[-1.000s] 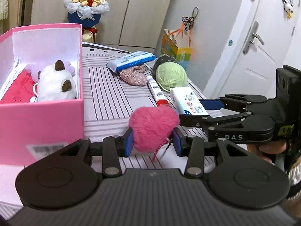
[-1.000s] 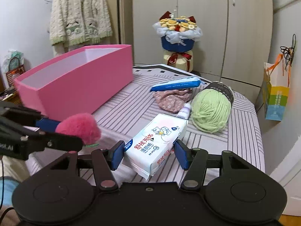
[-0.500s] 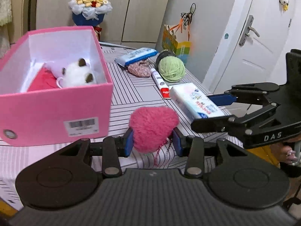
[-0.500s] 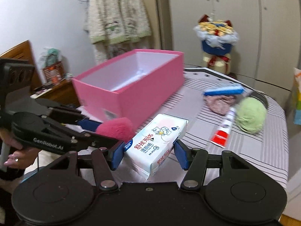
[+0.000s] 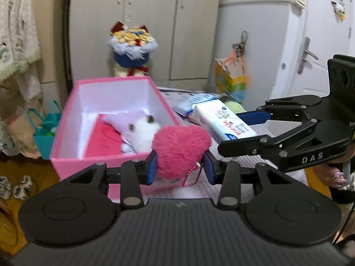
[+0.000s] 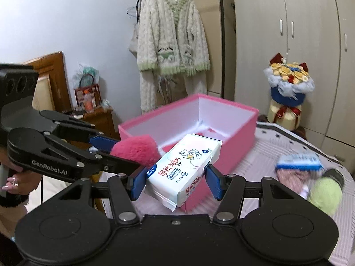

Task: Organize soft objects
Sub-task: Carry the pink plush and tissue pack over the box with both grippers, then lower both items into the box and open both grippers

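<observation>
So the left gripper (image 5: 180, 169) is clamped on a fuzzy pink heart plush (image 5: 181, 149), blue pads squeezing both sides, with a little pink bead chain (image 5: 192, 175) dangling off the bottom. It's held up in the air right at the near wall of the pink box (image 5: 66, 137), which sits at the left edge of the striped tabletop (image 6: 277, 148). Inside the box there's a white and lilac plush toy (image 5: 139, 130) lying on something red (image 5: 104, 139), kind of blurry.

The right gripper (image 6: 176, 182) has a pack of wet wipes (image 6: 184, 173) pinched between its pads, tilted, held in front of the box's near corner. The pack is white with a cartoon bear, red Chinese writing and "99.9%" on it. In the left wrist view you can read "DAS" on the right gripper's side; in the right wrist view the left one says "GenRobot.AI".

Over toward the right edge of the tabletop: a blue-and-white packet (image 6: 298, 160), a pinkish patterned fabric thing (image 6: 290, 178) beside it, and a light green ball of yarn (image 6: 325, 194). All blurry. Beyond the table stands a flower bouquet (image 6: 288, 84) in blue wrap, and a fluffy white-green cardigan (image 6: 173, 40) hangs on a rack.
</observation>
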Demonstrator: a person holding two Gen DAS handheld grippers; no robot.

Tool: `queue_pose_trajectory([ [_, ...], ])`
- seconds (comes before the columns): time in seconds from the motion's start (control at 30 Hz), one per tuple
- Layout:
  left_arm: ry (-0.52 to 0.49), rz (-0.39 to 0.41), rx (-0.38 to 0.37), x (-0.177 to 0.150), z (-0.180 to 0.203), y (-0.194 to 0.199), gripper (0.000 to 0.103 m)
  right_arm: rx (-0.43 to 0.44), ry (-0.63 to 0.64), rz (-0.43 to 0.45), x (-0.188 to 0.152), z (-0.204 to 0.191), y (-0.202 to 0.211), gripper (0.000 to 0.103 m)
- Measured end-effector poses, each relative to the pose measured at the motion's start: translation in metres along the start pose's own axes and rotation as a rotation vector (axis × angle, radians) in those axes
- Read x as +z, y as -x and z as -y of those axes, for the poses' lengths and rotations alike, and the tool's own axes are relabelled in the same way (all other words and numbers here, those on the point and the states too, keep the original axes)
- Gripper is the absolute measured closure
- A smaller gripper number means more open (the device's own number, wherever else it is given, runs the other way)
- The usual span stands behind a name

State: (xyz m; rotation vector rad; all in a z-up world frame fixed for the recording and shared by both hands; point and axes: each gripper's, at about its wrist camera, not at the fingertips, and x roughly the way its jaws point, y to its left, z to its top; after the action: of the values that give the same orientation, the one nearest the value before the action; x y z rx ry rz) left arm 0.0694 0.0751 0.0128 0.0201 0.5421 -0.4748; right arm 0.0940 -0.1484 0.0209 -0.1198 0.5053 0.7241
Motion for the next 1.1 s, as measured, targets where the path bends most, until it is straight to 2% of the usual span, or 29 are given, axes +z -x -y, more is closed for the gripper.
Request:
queue_pose_trajectory([
  [0.13, -0.001, 0.008, 0.050, 0.018, -0.020, -0.006, 0.062, 0.020, -0.007, -0.003, 0.022, 0.010, -0.024, 0.040],
  [0.27, 0.021, -0.018, 0.087, 0.037, -0.047, -0.027, 0.062, 0.029, -0.012, -0.031, 0.044, 0.024, -0.057, 0.040],
  [0.47, 0.082, -0.149, 0.164, 0.054, -0.086, -0.084, 0.062, 0.043, 0.079, -0.156, 0.059, 0.029, -0.113, 0.040],
  [0.57, 0.075, -0.201, 0.197, 0.059, -0.097, -0.107, 0.062, 0.037, 0.175, -0.220, 0.061, 0.023, -0.138, 0.040],
  [0.73, 0.059, -0.272, 0.212, 0.066, -0.106, -0.136, 0.062, 0.013, 0.248, -0.304, 0.063, 0.018, -0.172, 0.041],
  [0.87, 0.039, -0.287, 0.235, 0.068, -0.110, -0.147, 0.062, 0.013, 0.280, -0.351, 0.065, 0.018, -0.193, 0.040],
  [1.0, 0.055, -0.253, 0.242, 0.069, -0.110, -0.144, 0.062, 0.047, 0.249, -0.344, 0.065, 0.022, -0.198, 0.040],
  [1.1, 0.053, -0.267, 0.232, 0.068, -0.108, -0.147, 0.059, 0.044, 0.244, -0.337, 0.062, 0.020, -0.200, 0.039],
])
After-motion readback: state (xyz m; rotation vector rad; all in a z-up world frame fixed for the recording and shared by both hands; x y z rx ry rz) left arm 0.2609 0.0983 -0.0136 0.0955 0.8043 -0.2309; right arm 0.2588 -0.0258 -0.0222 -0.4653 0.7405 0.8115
